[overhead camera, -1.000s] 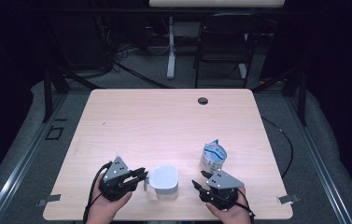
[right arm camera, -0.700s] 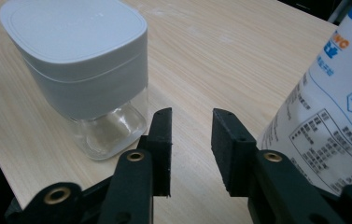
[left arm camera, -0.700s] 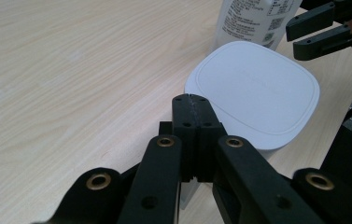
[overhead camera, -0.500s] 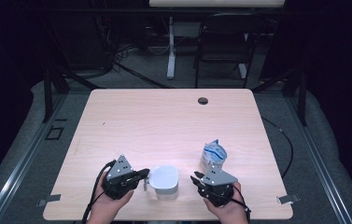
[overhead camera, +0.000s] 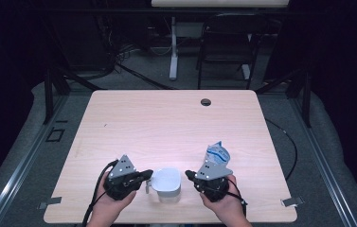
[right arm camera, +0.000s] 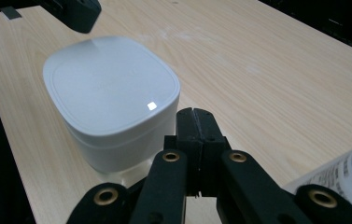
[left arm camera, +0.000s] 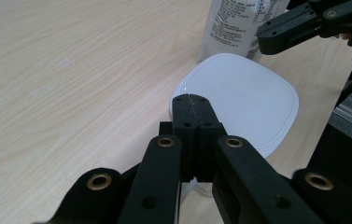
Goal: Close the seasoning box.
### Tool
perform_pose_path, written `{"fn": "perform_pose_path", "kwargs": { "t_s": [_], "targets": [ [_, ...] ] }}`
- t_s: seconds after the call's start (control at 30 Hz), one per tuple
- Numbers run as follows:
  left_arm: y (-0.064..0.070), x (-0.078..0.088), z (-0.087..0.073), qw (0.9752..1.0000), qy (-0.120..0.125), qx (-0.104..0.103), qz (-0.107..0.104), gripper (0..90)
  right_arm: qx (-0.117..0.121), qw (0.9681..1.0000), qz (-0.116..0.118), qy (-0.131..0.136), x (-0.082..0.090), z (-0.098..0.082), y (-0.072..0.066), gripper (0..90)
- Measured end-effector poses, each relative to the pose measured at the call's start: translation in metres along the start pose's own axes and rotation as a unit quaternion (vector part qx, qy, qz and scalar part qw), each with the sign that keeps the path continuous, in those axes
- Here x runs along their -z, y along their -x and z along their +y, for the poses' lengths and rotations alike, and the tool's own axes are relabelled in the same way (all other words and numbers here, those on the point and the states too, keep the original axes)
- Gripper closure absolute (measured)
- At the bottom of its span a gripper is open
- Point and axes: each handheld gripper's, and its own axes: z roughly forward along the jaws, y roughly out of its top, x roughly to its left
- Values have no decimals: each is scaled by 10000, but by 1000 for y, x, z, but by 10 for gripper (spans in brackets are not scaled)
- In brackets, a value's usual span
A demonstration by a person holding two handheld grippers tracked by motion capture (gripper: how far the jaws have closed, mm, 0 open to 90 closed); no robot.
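Pale wood table (overhead camera: 166, 123) (dark room w/ chair (overhead camera: 223, 52)); both tongs together, gripping nothing.

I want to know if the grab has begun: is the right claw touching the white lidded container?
Apart. The right gripper view shows the right claw, jaws shut on nothing, beside the white container with bare table between tip and wall.

We are looking at what seems a lab or recording studio set up for filming. We see a pale wooden table (overhead camera: 176, 123) standing alone on grey carpet (overhead camera: 39, 109), ringed by black frame struts (overhead camera: 55, 85) and dark drapes. Behind it we make out a folding chair (overhead camera: 226, 52), a white desk leg (overhead camera: 173, 47) and loose cables (overhead camera: 119, 59).
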Motion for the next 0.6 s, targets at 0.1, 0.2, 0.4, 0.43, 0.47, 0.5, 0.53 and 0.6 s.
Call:
{"fn": "perform_pose_path", "kwargs": {
  "t_s": [0.1,0.2,0.4,0.43,0.47,0.5,0.53,0.6],
  "targets": [
    [1,-2,2,10000,-29,6,-34,900,27,10000,15,1,-1,4,1,900],
    [2,-4,4,9999,-95,-41,-85,900,-18,9999,112,21,-2,9,3,900],
    [4,-6,2,9999,-104,-79,-61,900,22,9996,280,-72,-2,13,2,900],
    [5,-6,1,9999,-95,-102,-41,900,11,9995,293,-70,0,13,0,900],
    [5,-6,1,9999,-95,-102,-41,900,11,9995,293,-70,0,13,0,900],
    [5,-5,1,9999,-107,-114,-37,900,14,9996,276,-75,1,13,0,900],
    [5,-5,0,9999,-100,-108,-38,900,-11,9996,267,-71,1,12,0,900],
    [5,-5,0,9999,-68,-91,-43,900,-52,9996,262,-105,2,9,0,900]
  ]
}}
